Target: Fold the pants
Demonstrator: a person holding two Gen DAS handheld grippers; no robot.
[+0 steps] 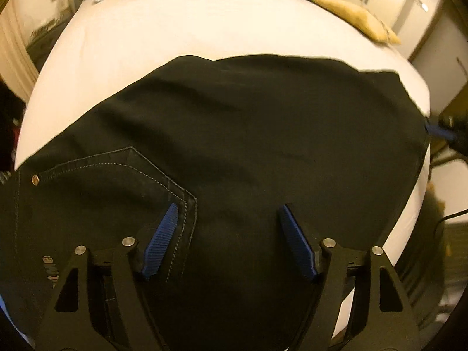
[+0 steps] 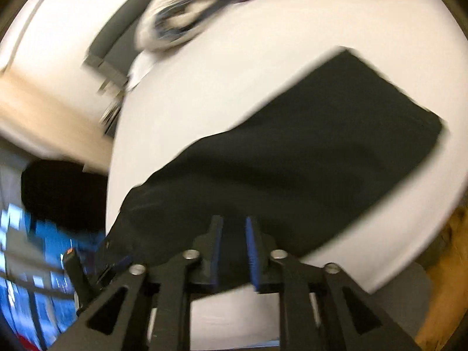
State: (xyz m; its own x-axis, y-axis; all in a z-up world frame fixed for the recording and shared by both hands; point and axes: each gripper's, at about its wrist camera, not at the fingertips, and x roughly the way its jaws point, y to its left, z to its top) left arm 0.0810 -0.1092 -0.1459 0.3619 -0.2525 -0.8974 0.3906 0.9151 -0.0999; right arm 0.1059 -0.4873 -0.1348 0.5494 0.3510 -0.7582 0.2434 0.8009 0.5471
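I've got the black pants [image 1: 234, 134] lying flat on the white bed [image 1: 181, 29], folded into a broad dark slab w/ a stitched back pocket [image 1: 117, 175] at the left of my left-wrist view. My left gripper [image 1: 229, 219] hangs over the cloth w/ its blue pads [image 1: 163, 234] spread wide and nothing between them, so it's released. My right gripper [image 2: 234, 234] is at the near edge of the pants w/ jaws narrow but a gap showing; view's blurred, can't tell if cloth is pinched. Purple and yellow items [image 1: 351, 11] sit far back.
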